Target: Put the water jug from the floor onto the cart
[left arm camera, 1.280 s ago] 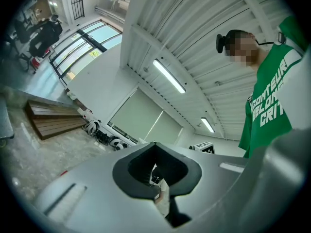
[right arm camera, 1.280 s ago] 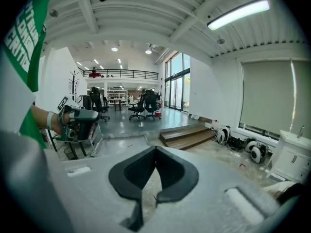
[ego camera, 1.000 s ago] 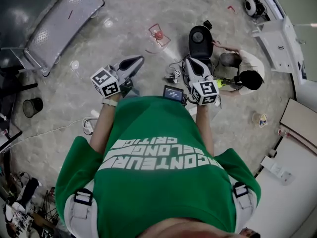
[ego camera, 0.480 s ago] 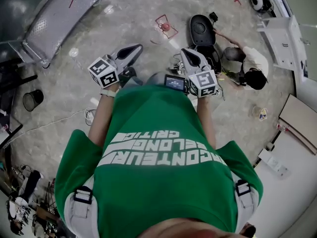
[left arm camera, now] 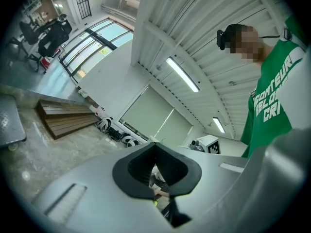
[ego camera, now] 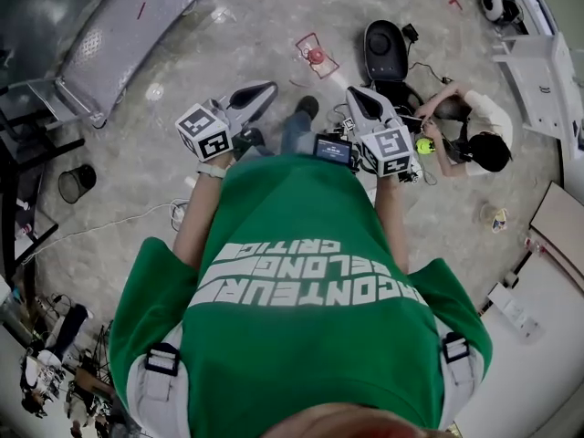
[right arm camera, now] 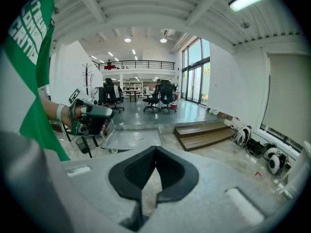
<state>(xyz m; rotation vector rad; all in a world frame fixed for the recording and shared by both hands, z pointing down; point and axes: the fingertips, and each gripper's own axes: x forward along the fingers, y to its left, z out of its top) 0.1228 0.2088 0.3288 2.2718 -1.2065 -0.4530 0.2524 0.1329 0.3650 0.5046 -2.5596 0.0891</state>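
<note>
Water jug, probable: a small red-topped item [ego camera: 315, 57] is sitting on the floor [ego camera: 239, 21] inside a red outline, ahead of both grippers; its body is too small to identify with certainty. If filled, it is likely handling as heavy, rigid, smooth-walled and sloshing, so taking it at the neck or handle with support beneath looks soundest. The left gripper [ego camera: 268, 88] and right gripper [ego camera: 354, 95] are hovering well short of it, each with its jaws together on nothing. The cart [ego camera: 128, 26], a flat grey platform, is standing well apart at the far left.
</note>
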